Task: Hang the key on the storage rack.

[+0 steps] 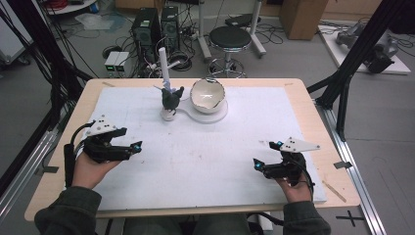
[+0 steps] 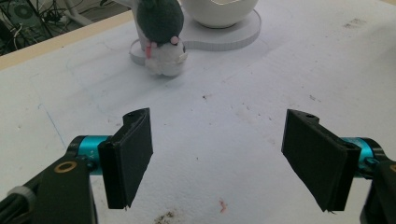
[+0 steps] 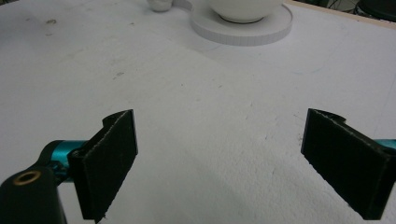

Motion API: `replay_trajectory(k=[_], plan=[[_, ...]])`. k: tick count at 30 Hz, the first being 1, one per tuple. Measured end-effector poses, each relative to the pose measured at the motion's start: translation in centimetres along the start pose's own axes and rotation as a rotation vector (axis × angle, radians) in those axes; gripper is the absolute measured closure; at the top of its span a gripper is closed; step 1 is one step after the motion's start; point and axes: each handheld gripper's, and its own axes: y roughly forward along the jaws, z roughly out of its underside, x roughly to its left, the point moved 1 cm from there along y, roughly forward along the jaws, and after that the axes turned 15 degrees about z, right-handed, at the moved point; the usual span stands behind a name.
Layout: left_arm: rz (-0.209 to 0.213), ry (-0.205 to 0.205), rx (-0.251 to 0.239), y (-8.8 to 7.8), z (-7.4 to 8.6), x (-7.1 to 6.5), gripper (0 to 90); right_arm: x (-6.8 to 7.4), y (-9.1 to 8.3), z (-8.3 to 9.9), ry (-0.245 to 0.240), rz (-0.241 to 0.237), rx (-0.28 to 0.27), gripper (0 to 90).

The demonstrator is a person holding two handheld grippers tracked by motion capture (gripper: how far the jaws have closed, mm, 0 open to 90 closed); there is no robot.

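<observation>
The left claw sits low over the near left part of the desk, its jaws standing wide apart with nothing between them; under them lies the bare white foam mat, marked with a few small stains. Ahead of this claw and a little to the left of its line of sight, in the left gripper view, stands a small plush toy with a dark grey body and a white lower part. The plush toy leans against a white upright post, which rises from a small round white base, and it is well apart from the claw's tips.

Just right of the plush toy, seen from the left claw, a white bowl with a broken, jagged rim rests on a flat round white stand; a narrow white bridge joins that stand to the post's base.

The right claw is over the near right part of the mat, jaws likewise spread wide and empty. From it, the bowl and the stand lie far ahead and slightly right of centre, with the pale foot of the plush toy at their left, at the top edge of the right gripper view.

A hand grips each claw's body from the near edge of the desk, in dark green sleeves.
</observation>
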Motion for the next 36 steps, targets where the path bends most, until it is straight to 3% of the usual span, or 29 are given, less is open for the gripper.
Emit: replay_trajectory(k=[22,36], plan=[[-0.022,0.019,0.012,-0.8,2.6,-0.9,25.0,0.1,0.0,0.0,0.006,-0.003,0.005,9.9],[-0.026,0.021,-0.005,-1.0,3.7,-1.5,24.8,0.0,0.0,0.1,0.003,0.001,0.006,9.9]])
